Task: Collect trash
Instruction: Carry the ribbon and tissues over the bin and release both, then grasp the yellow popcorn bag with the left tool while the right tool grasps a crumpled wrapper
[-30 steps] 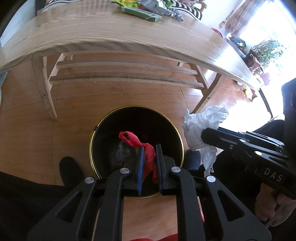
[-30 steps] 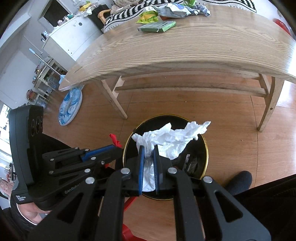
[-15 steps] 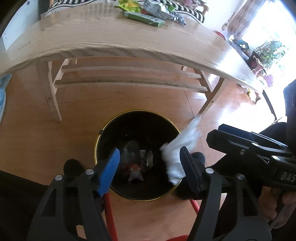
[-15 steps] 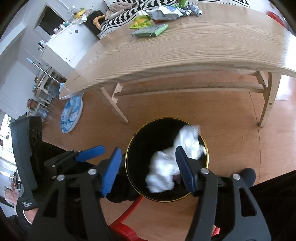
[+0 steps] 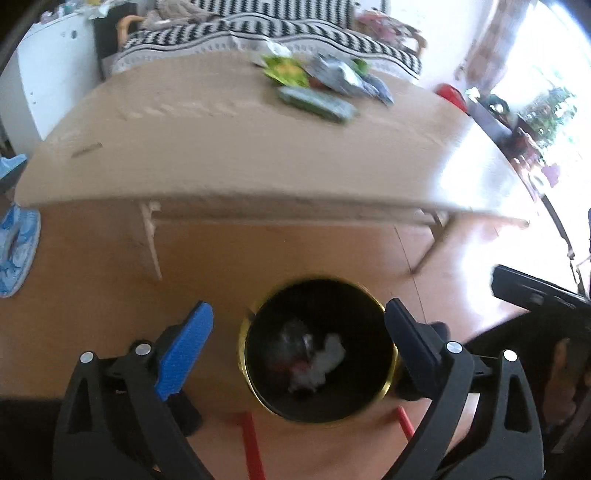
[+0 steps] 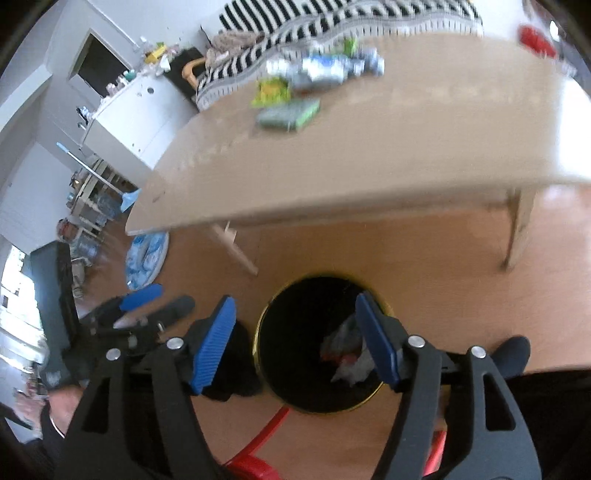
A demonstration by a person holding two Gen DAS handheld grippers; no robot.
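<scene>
Both the left gripper (image 5: 297, 334) and right gripper (image 6: 295, 341), jaws just opened wide and empty above the bin (image 5: 317, 350), face wrappers (image 5: 317, 83) lying far across the table (image 5: 221, 155).

L+R wrist cams: look steeply down, near | shared: bin (image 5: 317, 402) (image 6: 321, 404), table (image 5: 207, 162) (image 6: 369, 162)

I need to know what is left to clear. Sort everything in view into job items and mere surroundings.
Belongs to the job:
- black round bin with gold rim, white crumpled paper inside
- green flat packet, yellow-green wrapper and silvery crumpled wrapper on the wooden table

Just lying about:
- black-and-white striped blanket
- blue patterned round mat
- white cabinet
</scene>
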